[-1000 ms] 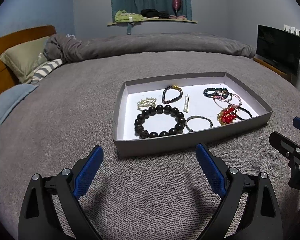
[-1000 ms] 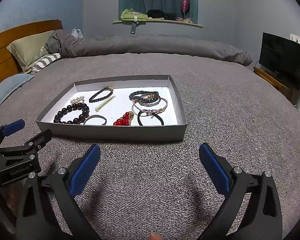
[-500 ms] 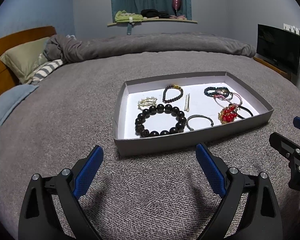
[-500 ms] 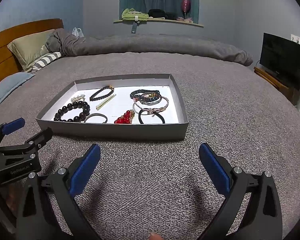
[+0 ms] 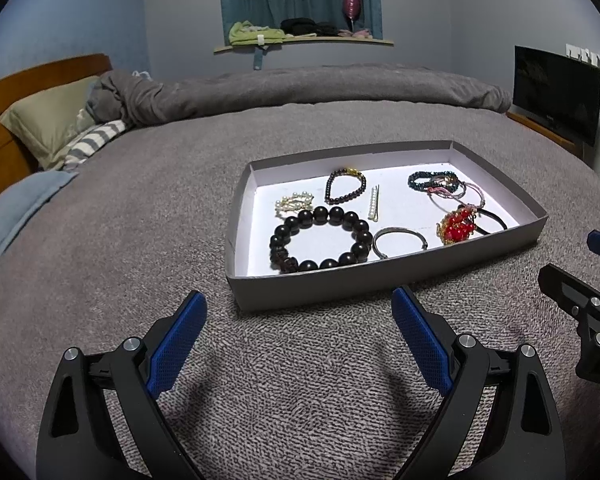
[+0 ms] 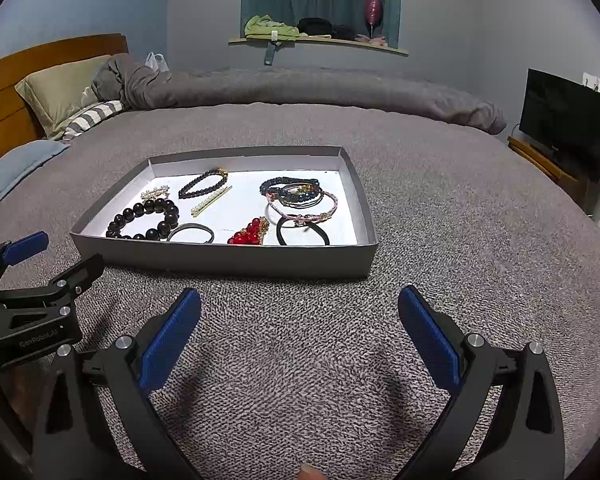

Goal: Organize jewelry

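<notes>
A grey knitted bedspread fills most of both views. A rolled grey duvet lies across the upper middle, with an olive pillow at the upper left and a dark television at the upper right.

A shallow grey tray with a white floor sits on the bedspread, right of centre in the left wrist view and centre-left in the right wrist view. All jewelry lies inside it.

Left gripper: lower frame, blue pads spread wide, holding nothing, hovering over bare bedspread just short of the tray's near wall. It also shows at the lower left of the right wrist view.

Right gripper: lower frame, likewise spread wide and empty, short of the tray. Part of it shows at the right edge of the left wrist view.

Tray contents, large to small:
- large black bead bracelet, near left part;
- tangle of thin bangles over a dark blue bead bracelet, far right part;
- black hair tie, near right;
- small dark bead bracelet, far middle;
- grey metal bangle, near middle;
- red bead cluster, touching the hair tie;
- pearl cluster, touching the large bracelet;
- pearl hair clip, middle.
</notes>
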`<state>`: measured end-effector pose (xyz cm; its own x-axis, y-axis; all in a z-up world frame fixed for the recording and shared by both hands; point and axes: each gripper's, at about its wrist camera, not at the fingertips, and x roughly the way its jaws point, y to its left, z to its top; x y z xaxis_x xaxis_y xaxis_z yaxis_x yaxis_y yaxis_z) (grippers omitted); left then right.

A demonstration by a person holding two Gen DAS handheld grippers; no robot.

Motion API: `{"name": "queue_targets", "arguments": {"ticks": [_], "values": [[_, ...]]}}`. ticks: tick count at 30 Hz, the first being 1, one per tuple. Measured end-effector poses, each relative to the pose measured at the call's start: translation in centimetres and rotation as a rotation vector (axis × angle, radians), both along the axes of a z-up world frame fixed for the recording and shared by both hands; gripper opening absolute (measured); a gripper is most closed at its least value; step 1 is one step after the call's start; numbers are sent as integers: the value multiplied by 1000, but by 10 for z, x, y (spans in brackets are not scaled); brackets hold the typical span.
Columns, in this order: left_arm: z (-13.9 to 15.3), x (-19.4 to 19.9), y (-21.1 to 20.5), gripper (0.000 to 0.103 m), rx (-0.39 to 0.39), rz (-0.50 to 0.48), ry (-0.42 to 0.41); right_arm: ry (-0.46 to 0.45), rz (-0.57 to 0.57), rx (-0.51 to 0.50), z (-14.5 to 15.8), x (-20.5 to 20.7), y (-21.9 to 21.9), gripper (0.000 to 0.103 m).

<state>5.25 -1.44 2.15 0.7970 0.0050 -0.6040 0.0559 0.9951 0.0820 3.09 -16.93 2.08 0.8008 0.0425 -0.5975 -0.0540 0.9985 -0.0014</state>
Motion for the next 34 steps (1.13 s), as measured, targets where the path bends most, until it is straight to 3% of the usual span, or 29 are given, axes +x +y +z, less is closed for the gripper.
{"name": "queue_targets", "arguments": {"ticks": [26,34], "values": [[-2,-2,-4,96,41,-16,-10,6,2,-2,-2,1,0,97],[1,-2,0,96,21,-11,6,8,-1,15,2,1,-5,97]]}}
